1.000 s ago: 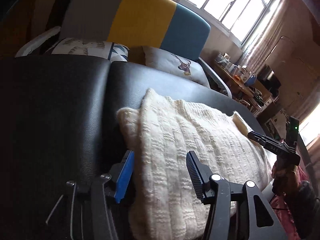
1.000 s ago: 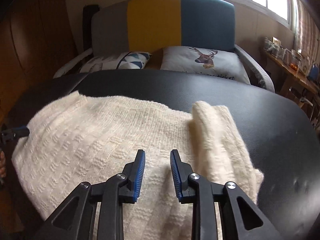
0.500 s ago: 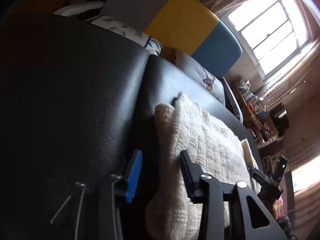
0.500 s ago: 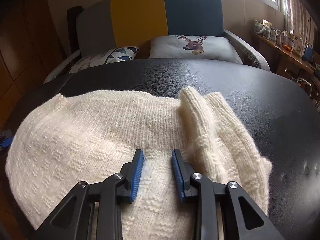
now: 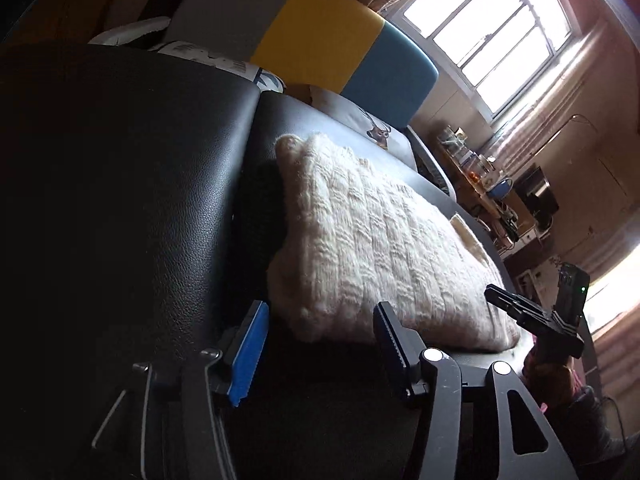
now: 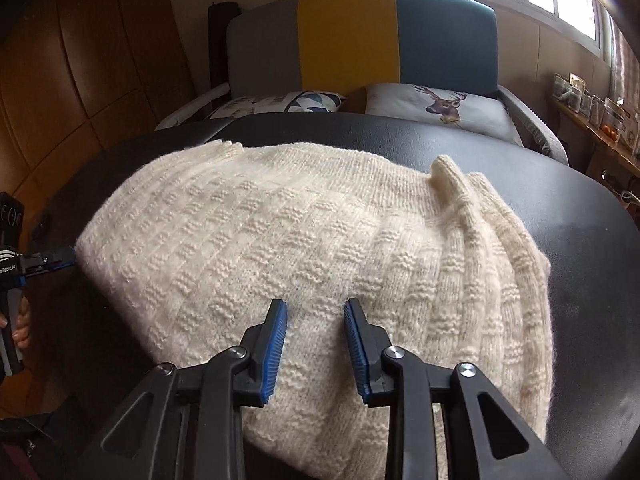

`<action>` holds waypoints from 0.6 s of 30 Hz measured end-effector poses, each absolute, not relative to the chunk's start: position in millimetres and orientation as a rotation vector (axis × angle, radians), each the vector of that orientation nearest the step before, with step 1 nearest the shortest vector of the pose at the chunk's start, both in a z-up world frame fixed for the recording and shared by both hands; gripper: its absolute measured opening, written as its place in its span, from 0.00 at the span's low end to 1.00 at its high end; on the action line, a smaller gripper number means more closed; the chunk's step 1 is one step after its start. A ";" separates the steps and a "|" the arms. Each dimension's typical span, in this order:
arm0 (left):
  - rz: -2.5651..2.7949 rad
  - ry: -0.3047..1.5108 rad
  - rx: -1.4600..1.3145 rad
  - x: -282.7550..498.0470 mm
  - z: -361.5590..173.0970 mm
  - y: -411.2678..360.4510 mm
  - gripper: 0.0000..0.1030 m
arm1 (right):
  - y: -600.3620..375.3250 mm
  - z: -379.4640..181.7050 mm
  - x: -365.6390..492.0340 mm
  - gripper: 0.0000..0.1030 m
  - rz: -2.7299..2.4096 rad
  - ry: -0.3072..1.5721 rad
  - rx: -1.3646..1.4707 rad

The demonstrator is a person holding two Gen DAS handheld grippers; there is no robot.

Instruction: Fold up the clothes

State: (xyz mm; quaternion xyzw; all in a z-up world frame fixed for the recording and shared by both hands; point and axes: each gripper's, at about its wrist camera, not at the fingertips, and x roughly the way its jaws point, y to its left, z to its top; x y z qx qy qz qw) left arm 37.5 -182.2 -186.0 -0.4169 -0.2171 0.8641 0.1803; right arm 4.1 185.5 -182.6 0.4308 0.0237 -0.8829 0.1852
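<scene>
cream knit sweater (image 6: 304,248) lying folded on black padded desk (image 6: 592,216), bulk toward near side; loose ribbed sleeve (image 6: 460,188) bunched along right part. left edge of sweater (image 5: 292,240) close to seam between the two desk pads (image 5: 244,168); wide bare black surface left of that seam, clear strip also along far edge toward the sofa (image 6: 396,36) and on the right side of the desk.

left hand-held gripper (image 5: 320,350) spread wide, nothing between blue pads, low at near left corner of sweater, corner just ahead of the gap, not touching as far as visible. right hand-held gripper (image 6: 316,344) spread partway, empty, pads (image 6: 276,344) over near middle of sweater; contact with knit not clear. right hand-held gripper also visible from left view (image 5: 536,316), beyond the sweater's far end; left one visible from right view (image 6: 44,260) at sweater's left edge.

compared with half a second ago: left view rolled back nearer level, sweater corner now ahead of the pads rather than between them. right gap slightly wider, camera a bit farther back, more of sweater in view. sweater itself unchanged in shape.
</scene>
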 end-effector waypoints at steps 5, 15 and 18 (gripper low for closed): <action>2.434 -0.532 -1.143 25.6 -184.0 -164.0 0.15 | 188.7 -186.1 7.2 0.29 -2.454 0.092 1.295; 2.411 -0.525 -1.264 52.2 -193.0 -183.1 0.06 | 215.8 -183.5 21.9 0.29 -2.404 -0.072 1.317; 2.401 -0.652 -1.235 53.7 -189.5 -191.8 0.09 | 230.0 -179.9 28.8 0.30 -2.391 -0.183 1.281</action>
